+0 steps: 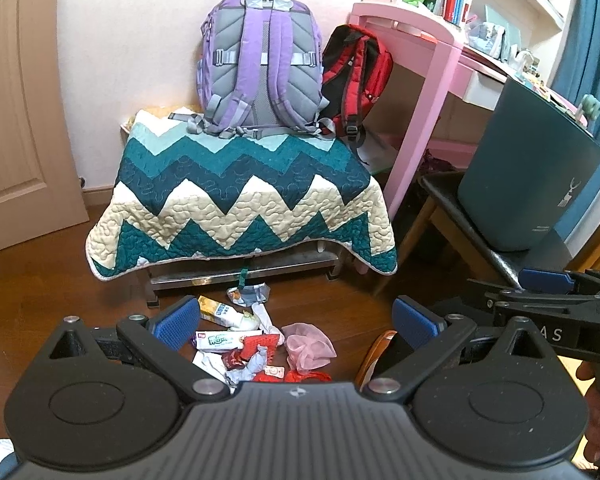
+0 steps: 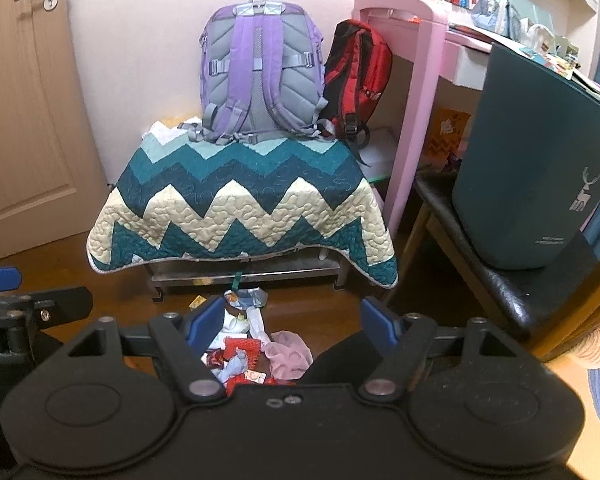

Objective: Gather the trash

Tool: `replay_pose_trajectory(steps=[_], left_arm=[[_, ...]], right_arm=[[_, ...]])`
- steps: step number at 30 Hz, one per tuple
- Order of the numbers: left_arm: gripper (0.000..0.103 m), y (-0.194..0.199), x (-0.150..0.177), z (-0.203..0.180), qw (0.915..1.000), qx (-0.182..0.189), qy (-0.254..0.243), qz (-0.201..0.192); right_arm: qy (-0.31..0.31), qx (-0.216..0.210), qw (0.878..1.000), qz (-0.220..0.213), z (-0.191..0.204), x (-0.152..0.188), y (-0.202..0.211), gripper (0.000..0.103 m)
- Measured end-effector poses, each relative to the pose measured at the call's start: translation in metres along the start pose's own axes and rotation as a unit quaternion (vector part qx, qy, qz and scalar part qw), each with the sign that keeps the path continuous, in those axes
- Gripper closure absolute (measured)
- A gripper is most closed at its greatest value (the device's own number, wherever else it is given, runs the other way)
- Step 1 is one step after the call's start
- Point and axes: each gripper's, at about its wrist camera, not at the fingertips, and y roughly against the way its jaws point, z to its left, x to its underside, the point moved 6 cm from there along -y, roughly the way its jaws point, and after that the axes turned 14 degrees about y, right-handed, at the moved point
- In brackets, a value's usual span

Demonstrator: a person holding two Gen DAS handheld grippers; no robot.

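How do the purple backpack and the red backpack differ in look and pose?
The purple backpack is larger, lilac with grey padding, and stands upright with its straps facing the camera. The red backpack is smaller, red and black, and leans to the purple one's right, nearer the pink desk. Both sit on the zigzag quilt.

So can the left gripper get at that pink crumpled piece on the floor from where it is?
Probably yes. The left gripper is open and empty, and the pink crumpled piece lies exposed on the floor at the pile's edge, just ahead between its fingers, with nothing covering it.
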Motion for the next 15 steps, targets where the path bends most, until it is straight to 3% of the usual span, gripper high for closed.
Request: replay_pose_trajectory(steps=[15], left_arm=[[0.0, -0.042, -0.021, 0.029, 0.9992, 0.006, 0.034, 0.021]], right_arm=[[0.025, 0.008, 0.999, 0.037, 0.011, -0.017, -0.04, 0.028]])
